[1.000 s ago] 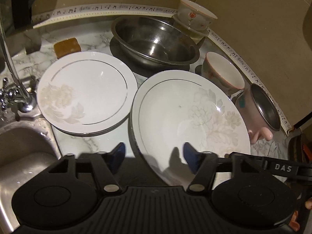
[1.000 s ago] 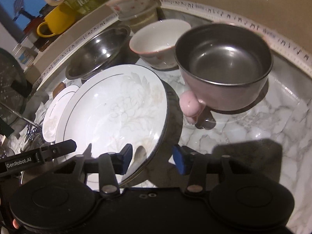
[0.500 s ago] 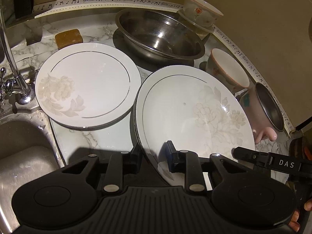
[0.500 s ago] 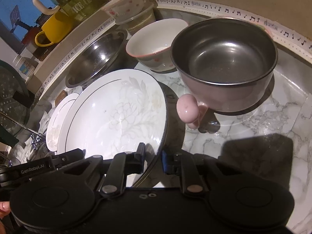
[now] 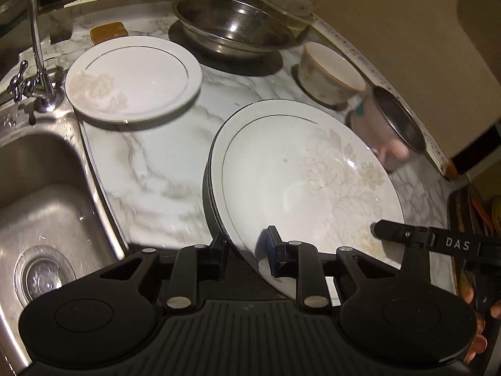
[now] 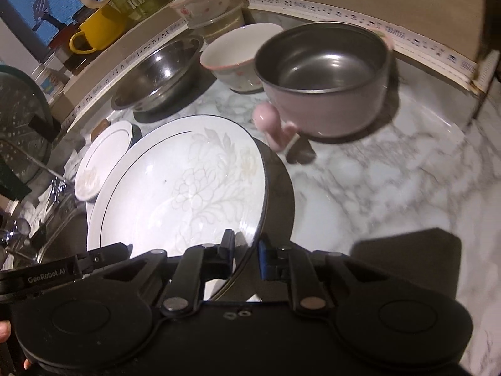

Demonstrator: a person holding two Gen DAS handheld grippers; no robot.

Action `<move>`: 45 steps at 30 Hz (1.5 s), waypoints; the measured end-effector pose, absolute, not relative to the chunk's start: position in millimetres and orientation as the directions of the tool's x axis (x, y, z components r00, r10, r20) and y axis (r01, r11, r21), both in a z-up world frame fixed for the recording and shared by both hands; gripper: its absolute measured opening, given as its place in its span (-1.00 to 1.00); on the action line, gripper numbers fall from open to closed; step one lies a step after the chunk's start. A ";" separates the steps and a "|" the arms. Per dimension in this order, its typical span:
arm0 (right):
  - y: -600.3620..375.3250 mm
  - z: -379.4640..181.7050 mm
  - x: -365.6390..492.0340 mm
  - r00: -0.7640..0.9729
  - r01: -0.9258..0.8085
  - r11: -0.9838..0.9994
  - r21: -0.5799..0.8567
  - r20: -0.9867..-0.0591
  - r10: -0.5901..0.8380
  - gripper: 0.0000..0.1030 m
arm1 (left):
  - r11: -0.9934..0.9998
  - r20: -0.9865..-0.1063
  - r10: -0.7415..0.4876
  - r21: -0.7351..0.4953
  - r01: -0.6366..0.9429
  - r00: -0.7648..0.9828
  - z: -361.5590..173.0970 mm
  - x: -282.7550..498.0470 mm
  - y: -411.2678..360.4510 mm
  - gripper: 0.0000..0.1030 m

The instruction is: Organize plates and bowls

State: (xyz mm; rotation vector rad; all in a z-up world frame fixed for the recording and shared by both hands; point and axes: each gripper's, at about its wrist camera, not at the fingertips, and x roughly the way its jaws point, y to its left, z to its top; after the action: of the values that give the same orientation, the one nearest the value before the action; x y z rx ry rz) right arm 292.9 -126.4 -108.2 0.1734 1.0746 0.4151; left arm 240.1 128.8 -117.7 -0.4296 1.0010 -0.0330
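A large white floral plate [image 5: 300, 181] is held tilted above the marble counter; it also shows in the right wrist view [image 6: 181, 194]. My left gripper [image 5: 245, 250] is shut on its near left rim. My right gripper [image 6: 245, 250] is shut on its near right rim. A smaller white plate [image 5: 131, 78] lies flat by the tap, apart from the large one, and shows in the right wrist view [image 6: 100, 159]. A steel bowl [image 5: 231, 28], a white ceramic bowl [image 5: 328, 75] and a pink steel-lined bowl [image 6: 325, 75] stand behind.
A steel sink [image 5: 40, 206] with a tap [image 5: 37, 50] lies at the left. A sponge [image 5: 108, 29] sits behind the small plate. Stacked small bowls [image 6: 206, 6] stand at the back corner. A yellow mug [image 6: 94, 31] stands on the ledge.
Both grippers closed on the large plate's rim, then lifted and shifted it right, away from the small plate. A gap of counter now shows between the two plates.
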 end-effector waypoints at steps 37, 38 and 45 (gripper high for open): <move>-160.5 -83.7 258.9 0.380 -0.304 0.915 0.263 -0.847 0.370 -0.44 | 0.892 -0.789 -0.265 -0.418 -0.169 0.555 -107.0 186.3 128.2 -0.53; -159.1 -78.9 259.7 0.384 -0.316 0.912 0.262 -0.844 0.375 -0.42 | 0.898 -0.787 -0.246 -0.405 -0.173 0.566 -103.9 186.3 131.6 -0.53; -130.8 -42.4 281.1 0.419 -0.411 0.875 0.255 -0.800 0.430 -0.25 | 0.911 -0.760 -0.171 -0.365 -0.194 0.627 -82.4 196.6 157.0 -0.38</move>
State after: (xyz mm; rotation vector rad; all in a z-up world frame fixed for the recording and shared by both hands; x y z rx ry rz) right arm 281.1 -130.8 -42.4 0.0208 1.0087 0.5272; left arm 196.6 157.0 -82.4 -0.4411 0.9008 0.0134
